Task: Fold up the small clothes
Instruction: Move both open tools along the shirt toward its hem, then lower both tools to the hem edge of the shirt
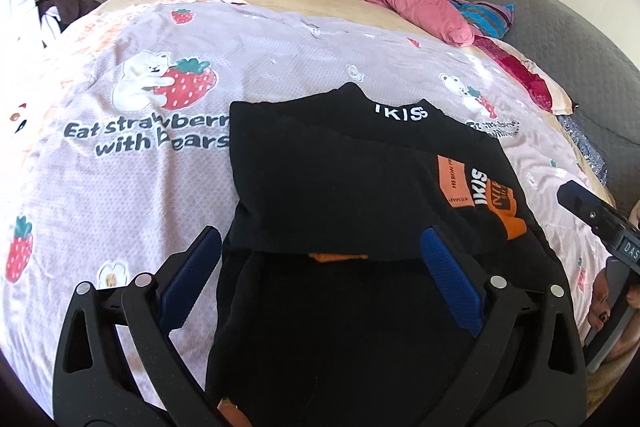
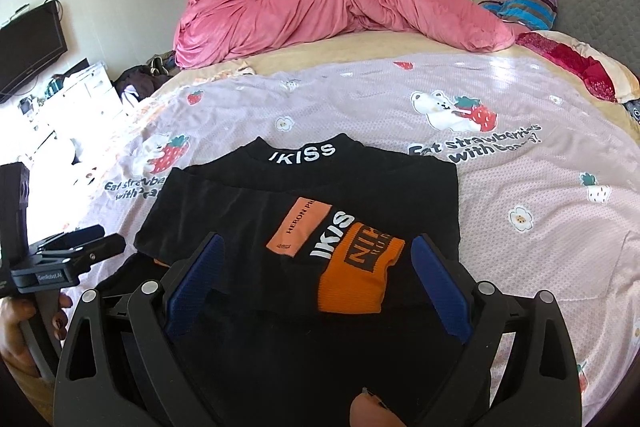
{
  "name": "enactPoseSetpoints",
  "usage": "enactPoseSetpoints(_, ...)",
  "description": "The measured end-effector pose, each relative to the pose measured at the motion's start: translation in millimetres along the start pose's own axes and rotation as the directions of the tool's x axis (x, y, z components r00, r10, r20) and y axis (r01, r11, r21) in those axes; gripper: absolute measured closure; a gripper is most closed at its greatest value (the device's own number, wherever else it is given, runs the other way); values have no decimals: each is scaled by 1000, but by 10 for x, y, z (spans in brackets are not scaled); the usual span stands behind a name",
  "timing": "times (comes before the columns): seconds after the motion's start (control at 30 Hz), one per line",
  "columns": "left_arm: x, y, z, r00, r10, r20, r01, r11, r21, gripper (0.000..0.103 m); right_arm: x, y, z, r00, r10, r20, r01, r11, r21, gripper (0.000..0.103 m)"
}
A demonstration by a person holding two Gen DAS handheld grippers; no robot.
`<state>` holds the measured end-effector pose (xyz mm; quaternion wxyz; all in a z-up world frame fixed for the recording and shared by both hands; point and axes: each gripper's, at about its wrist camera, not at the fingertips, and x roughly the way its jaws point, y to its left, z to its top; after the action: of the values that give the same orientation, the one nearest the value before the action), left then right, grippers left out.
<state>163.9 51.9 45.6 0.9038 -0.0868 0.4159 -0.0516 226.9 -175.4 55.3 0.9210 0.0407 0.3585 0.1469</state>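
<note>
The black sweater (image 2: 304,211) lies on the bed's strawberry sheet (image 2: 500,187), sleeves already folded in; a lengthwise fold remains. Left gripper (image 1: 320,259) and right gripper (image 2: 316,267) hover over it, jaws released, empty.

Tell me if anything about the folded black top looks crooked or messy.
The black top lies folded on the strawberry sheet, slightly askew. An orange cuff sits folded over its front, and orange fabric peeks from under the folded edge.
</note>
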Motion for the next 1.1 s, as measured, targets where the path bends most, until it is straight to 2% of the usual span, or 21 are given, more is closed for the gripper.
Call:
enactPoseSetpoints(0.37, -266, -74, -150, 999, -12, 41, 12, 1000, 9, 9, -167, 3, -153, 1000, 0, 18, 0, 1000, 1, 9)
enactPoseSetpoints(0.6, -332, -36, -385, 999, -33, 34, 34, 999, -29, 9, -278, 7, -244, 1000, 5, 27, -5, 1000, 1, 9)
enactPoseSetpoints(0.87, -392, 12, -696, 1000, -13, 17, 14, 999, -42, 9, -355, 37, -355, 999, 11, 38, -11, 1000, -11, 9)
enactPoseSetpoints(1.1, -623, -52, -837, 997, 26, 77, -26, 1000, -5, 9, -411, 63, -431, 999, 16, 44, -16, 1000, -11, 9)
